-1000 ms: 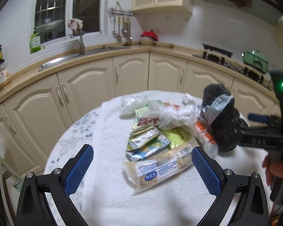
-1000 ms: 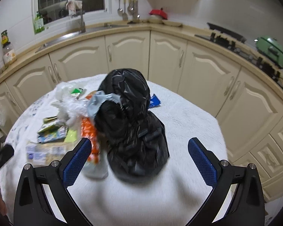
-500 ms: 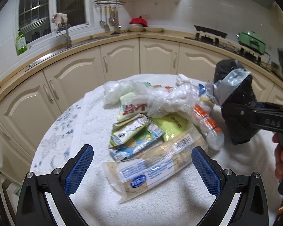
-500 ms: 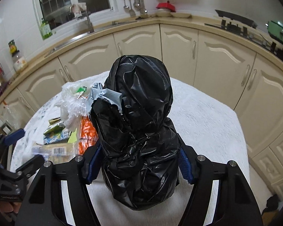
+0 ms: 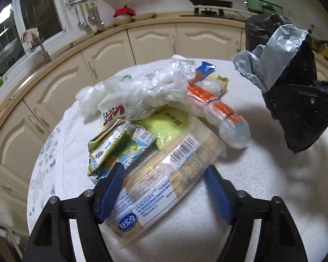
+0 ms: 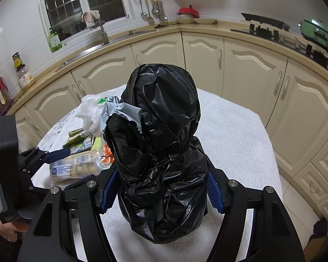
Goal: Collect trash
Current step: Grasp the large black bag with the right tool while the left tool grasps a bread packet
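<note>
My right gripper (image 6: 159, 191) is clamped on the black trash bag (image 6: 161, 144) – both blue pads pressed into its lower part, the bag standing upright on the white cloth-covered table (image 6: 234, 131). A torn grey plastic piece (image 6: 120, 113) sticks out of the bag's left side.

My left gripper (image 5: 164, 187) has just been closing – its jaws now straddle the near end of the long clear biscuit packet (image 5: 164, 179). The left pad touches the packet's edge; the right pad looks just clear of it, so I can't call it a firm pinch.

The packet lies at the near side of the trash pile, left of the bag. Just left of it sit crumpled green-and-blue drink cartons (image 5: 118, 148); a yellow-green sheet (image 5: 168, 124) lies behind, partly under it. Farther back – a wad of clear plastic film (image 5: 146, 91) and an orange-and-clear wrapper (image 5: 218, 113) running toward the bag. A blue wrapper (image 5: 204, 68) sits at the far edge of the pile.

Cream cabinets (image 6: 247, 69) curve round behind the table.
</note>
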Available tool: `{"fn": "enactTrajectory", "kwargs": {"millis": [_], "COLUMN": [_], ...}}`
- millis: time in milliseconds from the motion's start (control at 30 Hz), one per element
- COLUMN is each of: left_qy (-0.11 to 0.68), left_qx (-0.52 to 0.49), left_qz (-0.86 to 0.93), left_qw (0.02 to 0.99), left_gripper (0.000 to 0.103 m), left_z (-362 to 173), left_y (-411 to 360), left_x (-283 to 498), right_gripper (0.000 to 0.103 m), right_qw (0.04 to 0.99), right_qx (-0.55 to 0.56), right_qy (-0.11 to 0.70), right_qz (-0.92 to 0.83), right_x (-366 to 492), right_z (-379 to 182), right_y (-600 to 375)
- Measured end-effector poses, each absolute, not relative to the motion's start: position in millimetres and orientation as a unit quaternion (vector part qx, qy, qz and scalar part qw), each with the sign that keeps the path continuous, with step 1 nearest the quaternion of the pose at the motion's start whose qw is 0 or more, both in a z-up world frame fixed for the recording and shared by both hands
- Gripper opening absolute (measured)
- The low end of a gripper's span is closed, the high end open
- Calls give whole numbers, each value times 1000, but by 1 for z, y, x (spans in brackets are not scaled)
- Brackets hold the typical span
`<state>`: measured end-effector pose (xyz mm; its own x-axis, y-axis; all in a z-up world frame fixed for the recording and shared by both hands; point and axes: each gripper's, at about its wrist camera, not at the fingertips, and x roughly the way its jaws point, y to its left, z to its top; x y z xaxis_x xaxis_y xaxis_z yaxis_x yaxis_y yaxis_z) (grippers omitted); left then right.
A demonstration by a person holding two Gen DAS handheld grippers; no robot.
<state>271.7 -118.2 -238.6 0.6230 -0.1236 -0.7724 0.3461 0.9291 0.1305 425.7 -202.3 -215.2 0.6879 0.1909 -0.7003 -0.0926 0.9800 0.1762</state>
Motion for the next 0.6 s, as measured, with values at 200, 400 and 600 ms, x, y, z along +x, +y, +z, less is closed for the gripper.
{"fn": "enactTrajectory", "kwargs": {"millis": [200, 400, 600], "left_qy": [421, 437, 452], "left_qx": [89, 84, 74], "left_qz": [-150, -148, -164], "left_qw": [890, 883, 874], "left_gripper": [44, 59, 39], "left_z": [-236, -243, -255], "left_y": [-104, -98, -99], "left_x": [260, 249, 261], "right_gripper": [69, 69, 69], "right_qw": [918, 919, 921], "right_qx": [71, 76, 76], "right_qy": [381, 377, 374], "right_qz": [78, 82, 78], "right_x": [406, 384, 369], "right_z": [-211, -208, -203], "right_y": [-202, -200, -200]}}
